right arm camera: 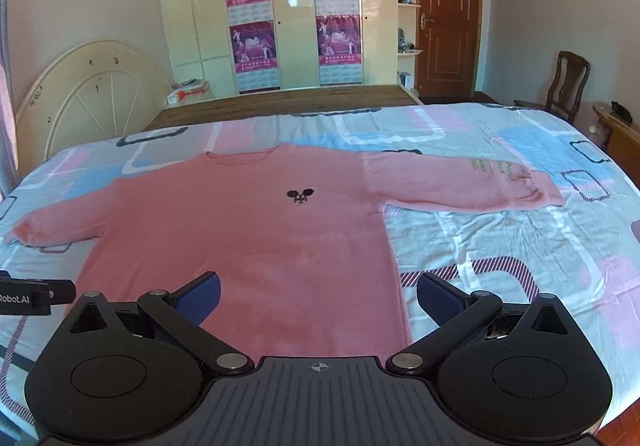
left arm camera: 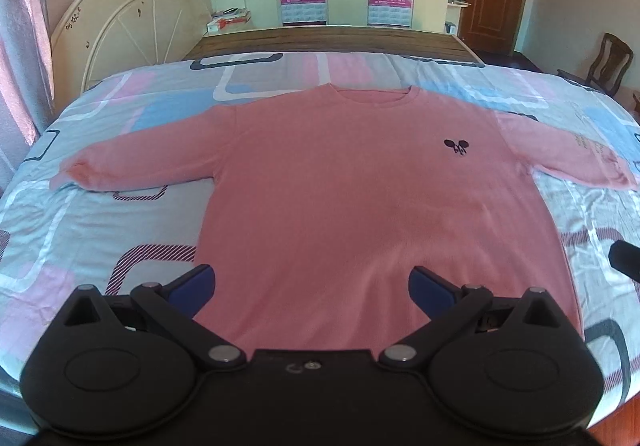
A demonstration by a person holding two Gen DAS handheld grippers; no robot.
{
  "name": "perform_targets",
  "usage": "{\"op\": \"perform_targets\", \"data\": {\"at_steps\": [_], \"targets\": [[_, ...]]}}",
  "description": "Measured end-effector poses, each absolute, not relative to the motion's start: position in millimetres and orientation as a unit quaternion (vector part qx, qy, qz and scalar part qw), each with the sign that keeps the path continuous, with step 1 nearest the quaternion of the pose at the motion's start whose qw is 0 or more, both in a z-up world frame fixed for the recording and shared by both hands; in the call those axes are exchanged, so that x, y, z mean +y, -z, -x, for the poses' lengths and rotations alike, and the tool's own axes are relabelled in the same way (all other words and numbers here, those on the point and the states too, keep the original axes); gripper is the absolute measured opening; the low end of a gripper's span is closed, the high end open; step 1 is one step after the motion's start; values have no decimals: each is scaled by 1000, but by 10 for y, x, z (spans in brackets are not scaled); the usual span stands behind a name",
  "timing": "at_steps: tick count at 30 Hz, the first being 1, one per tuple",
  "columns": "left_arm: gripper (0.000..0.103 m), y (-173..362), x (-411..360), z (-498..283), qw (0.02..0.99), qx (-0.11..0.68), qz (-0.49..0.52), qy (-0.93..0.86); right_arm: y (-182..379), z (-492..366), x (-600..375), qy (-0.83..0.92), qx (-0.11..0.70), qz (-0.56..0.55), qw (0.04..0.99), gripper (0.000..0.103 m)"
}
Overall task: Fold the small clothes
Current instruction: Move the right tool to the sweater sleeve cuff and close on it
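A pink sweater (left arm camera: pixel 352 197) lies flat and face up on a bed (left arm camera: pixel 80 230) covered with a sheet patterned in pale blue, pink and white. Its neckline points toward the far edge of the bed, its hem toward the near edge, and both sleeves are spread out sideways toward the left and right edges. A small dark emblem (left arm camera: pixel 457 146) sits on the chest. No box, basket or other container holding clothes shows in either view.

The left gripper (left arm camera: pixel 312 288) hangs above the sweater's hem near the near edge of the bed. Its blue-padded fingers (left arm camera: pixel 194 288) stand wide apart and hold nothing. The lower body of the sweater fills the gap between them; whether the tips touch the cloth cannot be told.

The right gripper (right arm camera: pixel 318 296) hangs over the sweater's lower right corner. Its fingers (right arm camera: pixel 436 296) are also spread wide and empty. In the right wrist view the left finger lies over the pink cloth, while the right finger lies over the bare sheet just beside the sweater's side seam, so that seam runs between the two. A black part of the other gripper shows at the left edge of this view.
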State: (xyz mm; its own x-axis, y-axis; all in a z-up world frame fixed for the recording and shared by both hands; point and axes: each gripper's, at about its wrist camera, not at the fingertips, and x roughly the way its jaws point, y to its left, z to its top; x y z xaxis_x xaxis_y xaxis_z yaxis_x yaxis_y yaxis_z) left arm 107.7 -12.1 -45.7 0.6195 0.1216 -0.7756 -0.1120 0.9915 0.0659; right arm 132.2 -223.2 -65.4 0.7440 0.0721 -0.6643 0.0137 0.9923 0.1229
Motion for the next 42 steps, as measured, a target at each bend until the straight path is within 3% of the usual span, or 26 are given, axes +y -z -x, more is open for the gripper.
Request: {"op": "perform_targets", "data": {"at_steps": [20,40,42], "targets": [[103,942,-477,-2331,894,440,6,-86,1231,-2565,-3325,27,383,-83,919,103],[101,1469,-1017,-3294,897,438,-31,-54,2097,-3374,-5175,198,409,-156,877,102],[98,1510,-1039,-3362,894,442,-42,-54,2195,-3424,-5309,205,410,-179,870,87]]}}
